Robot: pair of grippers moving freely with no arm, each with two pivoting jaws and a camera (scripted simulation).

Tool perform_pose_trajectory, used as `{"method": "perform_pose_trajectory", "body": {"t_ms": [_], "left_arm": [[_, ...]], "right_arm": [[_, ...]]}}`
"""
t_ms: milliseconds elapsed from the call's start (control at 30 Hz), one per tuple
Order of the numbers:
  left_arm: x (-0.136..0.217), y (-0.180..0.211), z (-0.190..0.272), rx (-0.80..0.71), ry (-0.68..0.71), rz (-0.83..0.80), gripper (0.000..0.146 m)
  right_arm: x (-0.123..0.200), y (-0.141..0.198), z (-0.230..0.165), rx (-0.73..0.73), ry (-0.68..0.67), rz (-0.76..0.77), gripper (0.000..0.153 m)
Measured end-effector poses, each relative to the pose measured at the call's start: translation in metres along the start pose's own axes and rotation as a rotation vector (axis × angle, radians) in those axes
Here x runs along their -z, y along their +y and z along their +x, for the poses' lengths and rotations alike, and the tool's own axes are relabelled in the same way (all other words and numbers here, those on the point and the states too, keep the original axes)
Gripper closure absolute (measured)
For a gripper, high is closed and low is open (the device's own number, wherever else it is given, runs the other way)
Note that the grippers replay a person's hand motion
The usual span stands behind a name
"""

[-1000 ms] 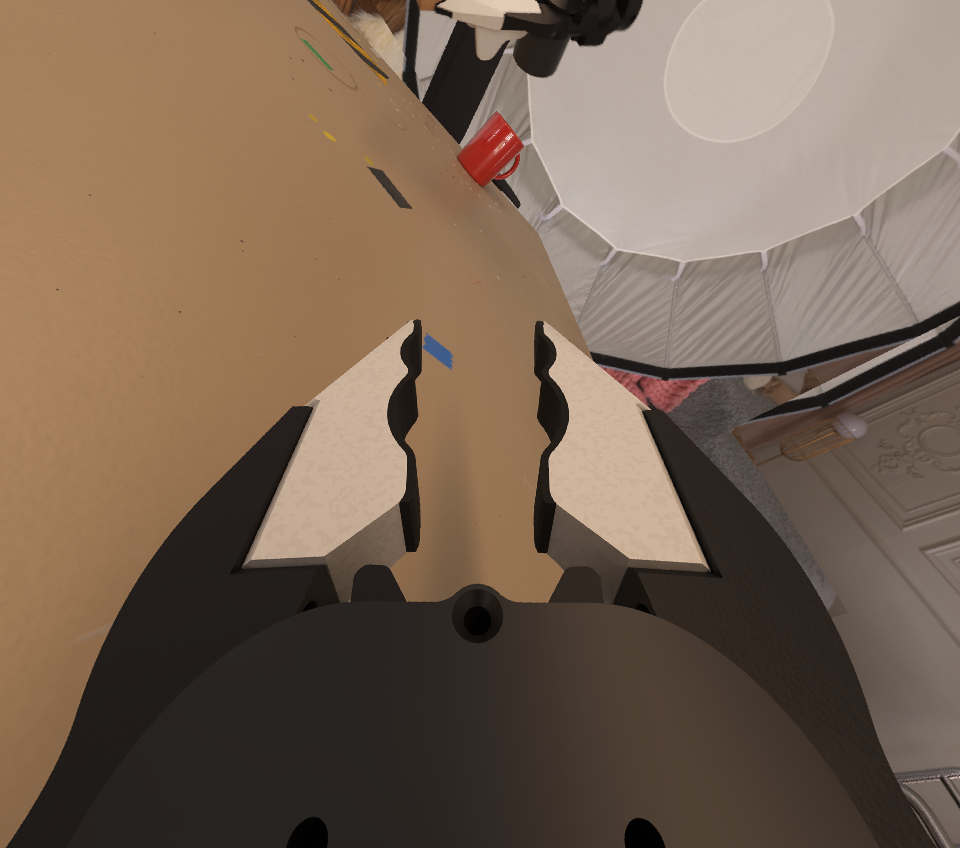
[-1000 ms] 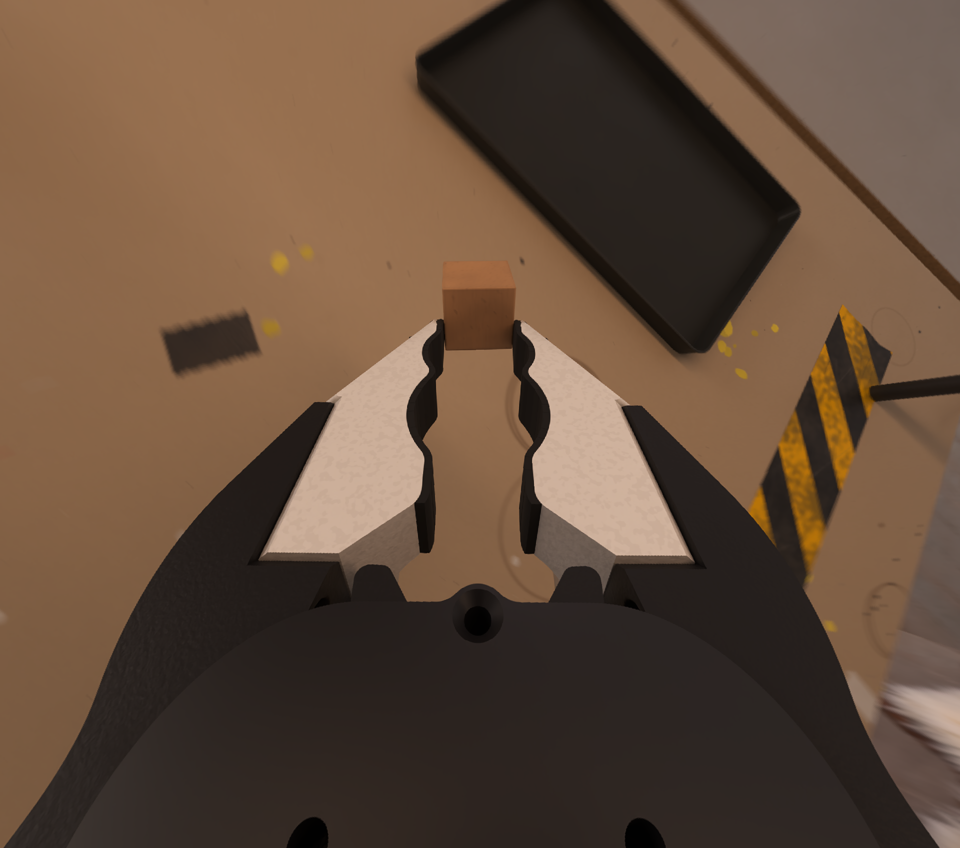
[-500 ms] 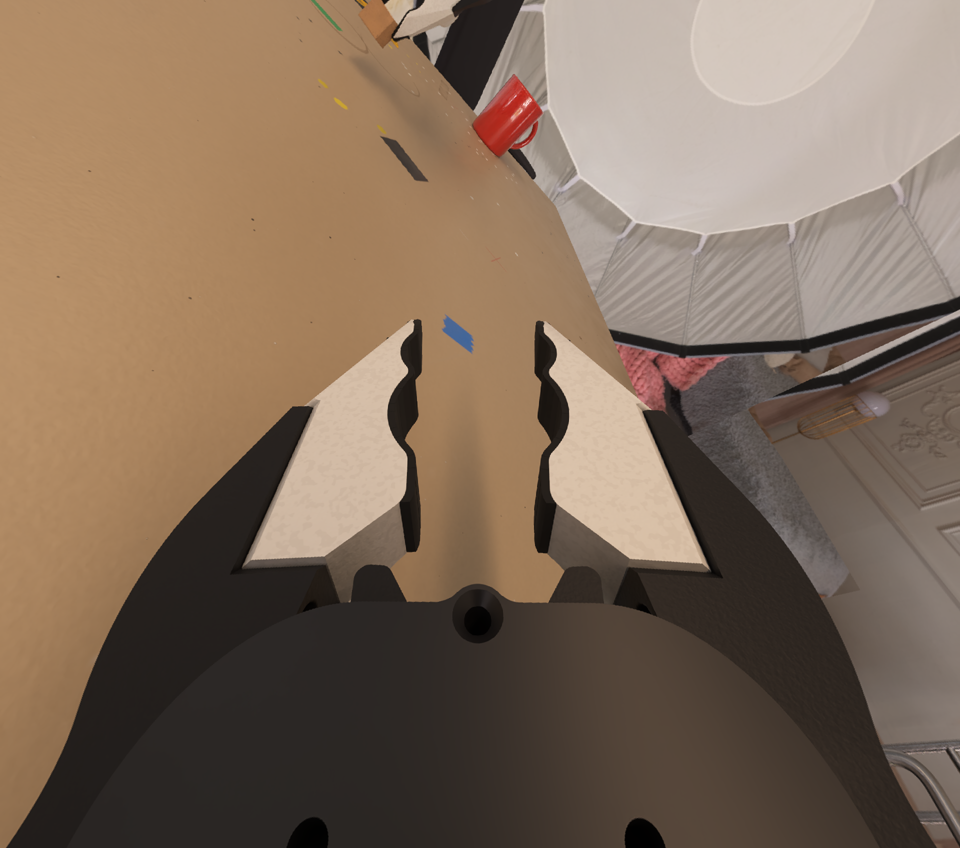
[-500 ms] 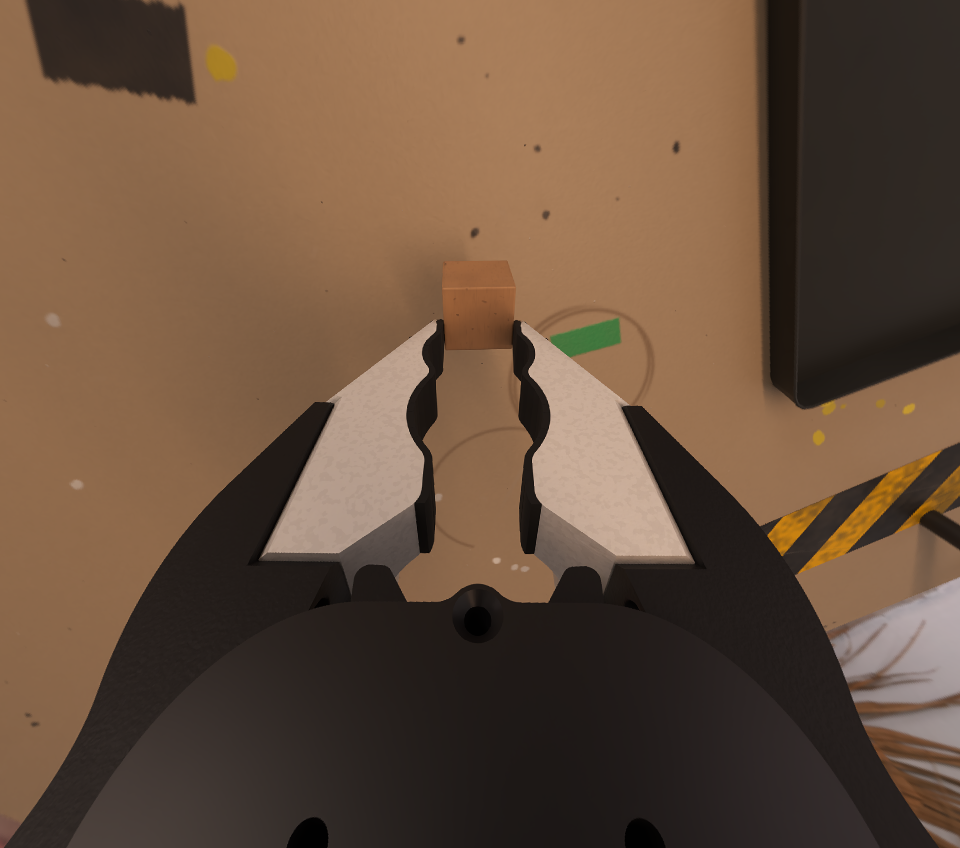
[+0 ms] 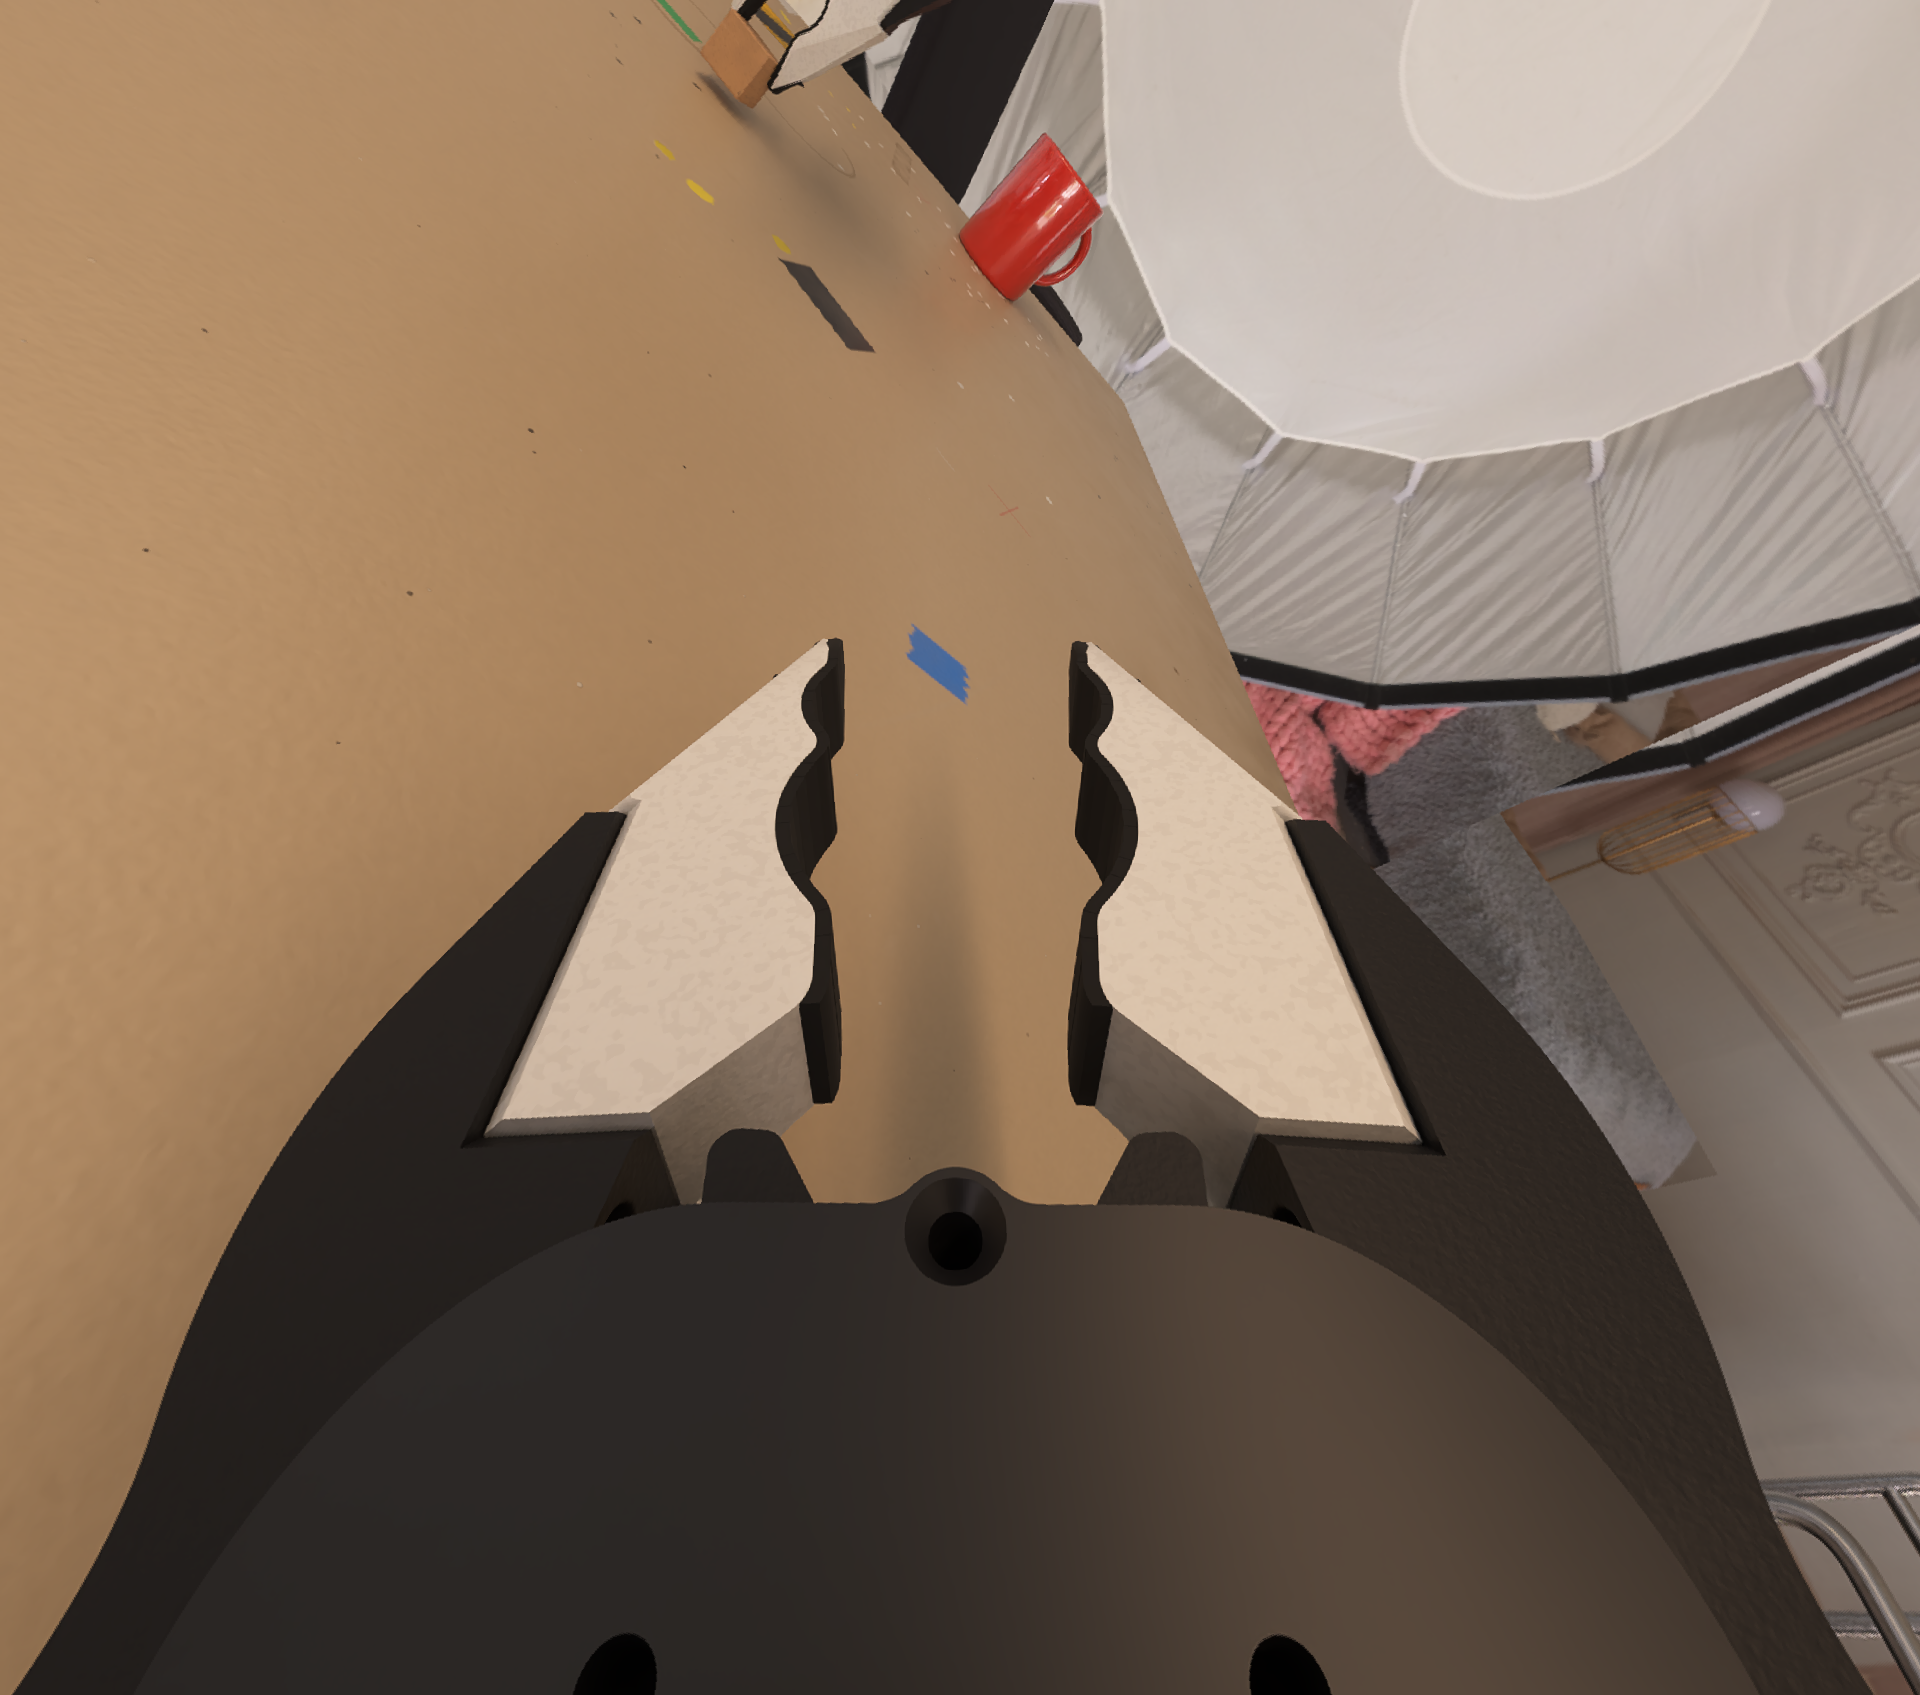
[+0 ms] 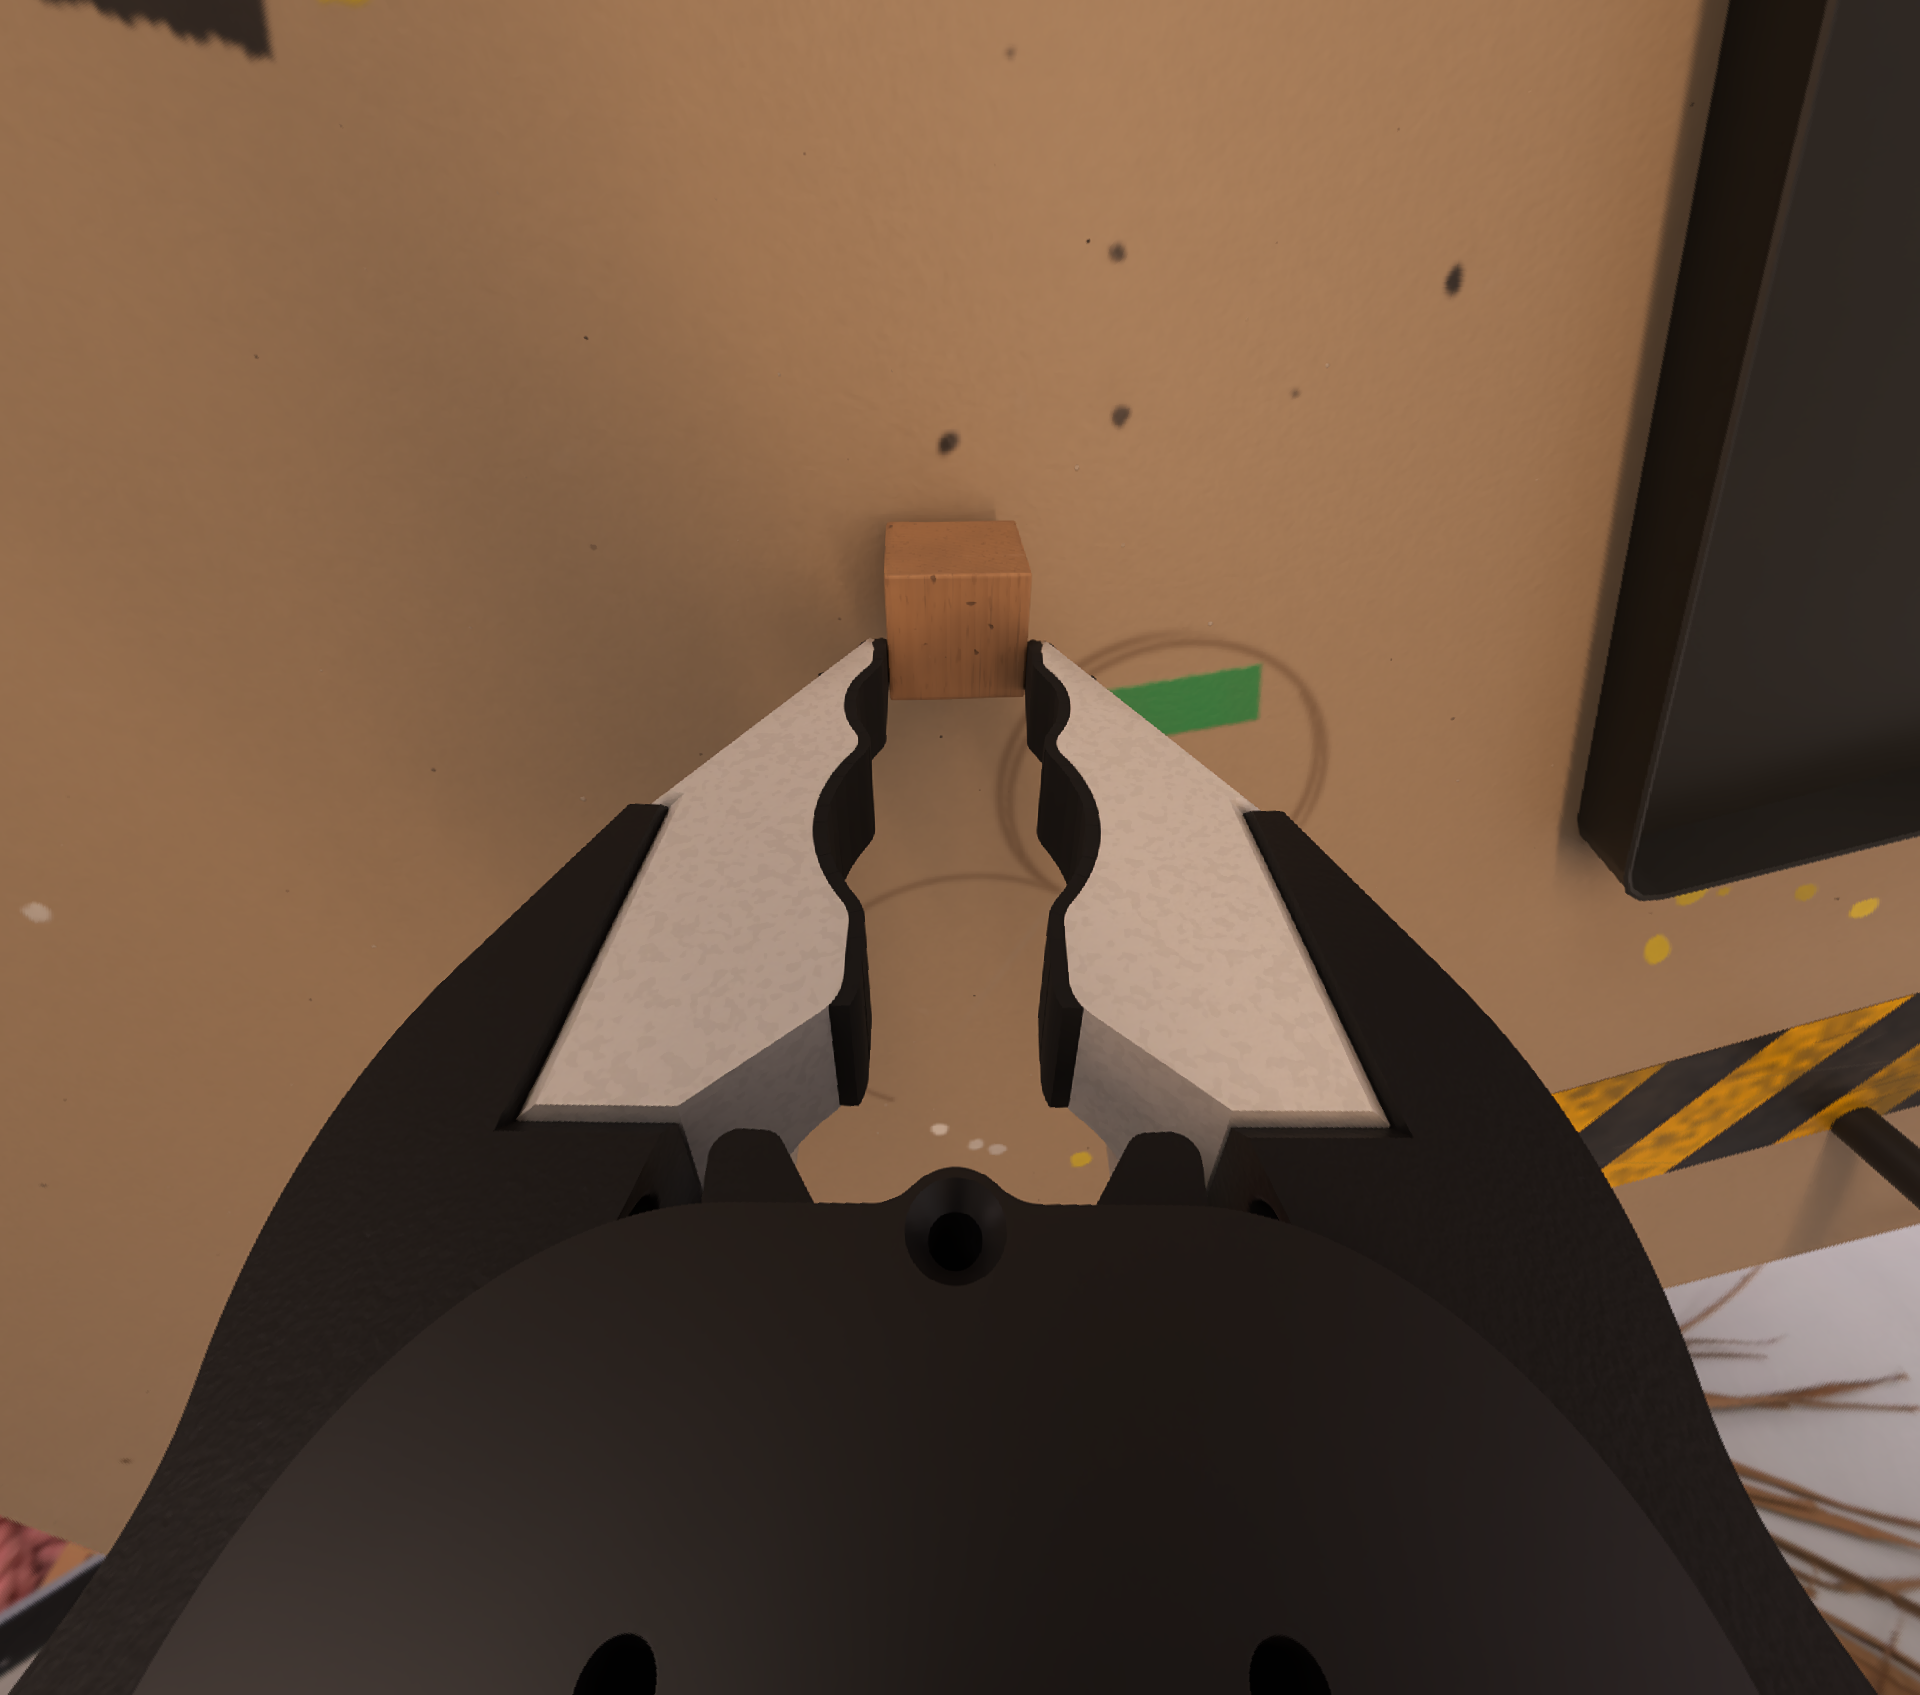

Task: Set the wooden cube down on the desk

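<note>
The small wooden cube (image 6: 956, 606) sits between the tips of my right gripper (image 6: 956, 669), which is shut on it, just above or at the brown desk (image 6: 623, 398). In the left wrist view the cube (image 5: 740, 53) shows far off at the desk surface, with the right gripper (image 5: 774, 50) tilted down onto it and a thin shadow under the cube. My left gripper (image 5: 954, 658) is open and empty, low over the desk near a blue tape mark (image 5: 938, 661).
A black tray (image 6: 1787, 357) lies right of the cube. A green tape mark (image 6: 1195, 698) and faint rings are beside the fingers. A red mug (image 5: 1029, 220) stands at the desk edge. Black tape (image 5: 828, 305) and yellow-black hazard tape (image 6: 1745, 1095) mark the desk.
My right gripper has come down toward the desk with the cube, which now looks at or just above the surface. The left gripper has barely shifted and stays open.
</note>
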State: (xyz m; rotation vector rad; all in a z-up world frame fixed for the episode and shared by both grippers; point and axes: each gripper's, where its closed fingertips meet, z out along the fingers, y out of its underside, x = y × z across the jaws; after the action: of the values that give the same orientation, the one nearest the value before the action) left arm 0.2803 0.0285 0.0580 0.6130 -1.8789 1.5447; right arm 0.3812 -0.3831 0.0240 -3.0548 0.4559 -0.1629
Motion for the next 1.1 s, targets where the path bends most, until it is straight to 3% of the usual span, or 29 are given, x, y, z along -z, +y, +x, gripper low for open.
{"method": "perform_pose_trajectory", "body": {"t_ms": [700,767,933,1100], "left_arm": [[-0.002,0.001,-0.002,0.014,-0.008,-0.004,0.104],[-0.002,0.001,-0.002,0.015,-0.006,-0.004,0.104],[-0.002,0.001,0.0,0.009,-0.002,-0.005,0.104],[-0.002,-0.001,0.004,-0.011,0.002,-0.002,0.104]], "right_arm": [[-0.004,0.005,-0.003,0.082,0.02,-0.092,0.127],[-0.002,0.005,-0.002,0.077,0.033,-0.095,0.12],[0.015,-0.001,0.007,0.069,0.117,-0.099,0.109],[0.052,-0.02,0.01,0.048,0.206,-0.04,0.101]]}}
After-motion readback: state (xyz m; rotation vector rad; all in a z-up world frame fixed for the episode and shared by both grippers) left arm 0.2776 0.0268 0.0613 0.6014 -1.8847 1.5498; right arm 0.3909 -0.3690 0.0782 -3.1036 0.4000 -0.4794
